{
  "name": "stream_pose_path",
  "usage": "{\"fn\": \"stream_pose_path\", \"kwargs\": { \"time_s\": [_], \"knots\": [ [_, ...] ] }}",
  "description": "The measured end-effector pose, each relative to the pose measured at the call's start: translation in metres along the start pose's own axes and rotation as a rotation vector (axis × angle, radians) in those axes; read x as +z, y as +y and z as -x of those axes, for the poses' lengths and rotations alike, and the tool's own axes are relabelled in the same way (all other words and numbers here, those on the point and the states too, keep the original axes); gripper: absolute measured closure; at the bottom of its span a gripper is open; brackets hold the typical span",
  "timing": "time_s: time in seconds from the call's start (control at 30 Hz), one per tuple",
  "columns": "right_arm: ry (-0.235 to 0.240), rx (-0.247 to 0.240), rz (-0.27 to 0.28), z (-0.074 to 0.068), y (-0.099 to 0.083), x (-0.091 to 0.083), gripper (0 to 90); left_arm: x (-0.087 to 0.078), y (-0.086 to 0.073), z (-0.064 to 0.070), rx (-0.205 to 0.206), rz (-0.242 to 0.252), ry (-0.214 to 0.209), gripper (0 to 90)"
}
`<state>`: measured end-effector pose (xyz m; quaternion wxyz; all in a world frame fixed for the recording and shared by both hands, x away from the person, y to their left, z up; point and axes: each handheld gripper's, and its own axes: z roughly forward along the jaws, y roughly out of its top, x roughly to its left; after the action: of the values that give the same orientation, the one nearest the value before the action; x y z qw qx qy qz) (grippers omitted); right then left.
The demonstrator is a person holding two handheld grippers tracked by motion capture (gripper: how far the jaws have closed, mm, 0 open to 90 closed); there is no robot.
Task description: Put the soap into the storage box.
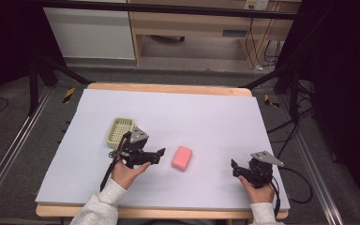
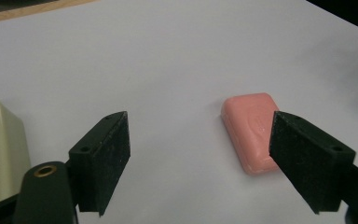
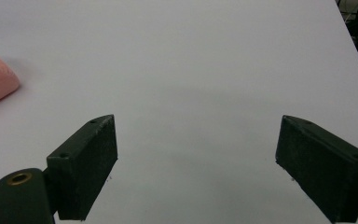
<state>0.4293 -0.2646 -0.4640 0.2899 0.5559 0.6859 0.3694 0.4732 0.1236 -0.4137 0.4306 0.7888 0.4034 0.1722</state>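
Your high view looks forward and down from above your side of the counter (image 1: 168,108), far enough back to take in its whole top. Your left hand-held gripper (image 2: 200,154) carries a camera close over the surface, looking along its jaws at the pink soap (image 2: 251,130). The right hand-held gripper's (image 3: 196,158) camera sits equally low, catching that same soap at its left edge.

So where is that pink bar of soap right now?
In the high view the pink soap lies flat near the middle of the white table, just beyond the open left gripper and right of the pale slotted tray.
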Motion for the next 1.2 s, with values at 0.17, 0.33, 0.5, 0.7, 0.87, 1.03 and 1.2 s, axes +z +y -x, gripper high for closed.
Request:
{"fn": "stream_pose_path", "kwargs": {
  "time_s": [0.17, 0.33, 0.5, 0.7, 0.87, 1.03, 1.2],
  "knots": [
    [0.000, 0.001, 0.003, 0.000, 0.000, -0.001, 12.8, 0.006, 0.001, 0.005, 0.019, -0.018, -0.007, 20.2],
    [-0.001, 0.000, 0.001, 0.000, 0.000, 0.000, 12.8, 0.012, 0.001, 0.009, 0.022, -0.032, -0.010, 20.1],
    [0.000, 0.001, -0.001, 0.000, 0.000, 0.000, 12.8, 0.019, 0.002, 0.014, 0.031, -0.050, -0.018, 20.0],
    [-0.001, 0.001, -0.001, 0.000, 0.000, 0.000, 12.8, 0.025, 0.006, 0.021, 0.040, -0.059, -0.028, 19.9],
    [0.000, 0.002, -0.002, 0.000, 0.000, 0.000, 12.8, 0.031, 0.007, 0.028, 0.058, -0.072, -0.034, 19.7],
    [0.001, 0.002, -0.002, 0.000, 0.000, 0.000, 12.8, 0.039, 0.007, 0.033, 0.064, -0.085, -0.035, 19.3],
    [0.001, 0.001, -0.003, 0.000, 0.000, 0.000, 12.9, 0.045, 0.006, 0.036, 0.067, -0.095, -0.039, 19.0]
  ]
}}
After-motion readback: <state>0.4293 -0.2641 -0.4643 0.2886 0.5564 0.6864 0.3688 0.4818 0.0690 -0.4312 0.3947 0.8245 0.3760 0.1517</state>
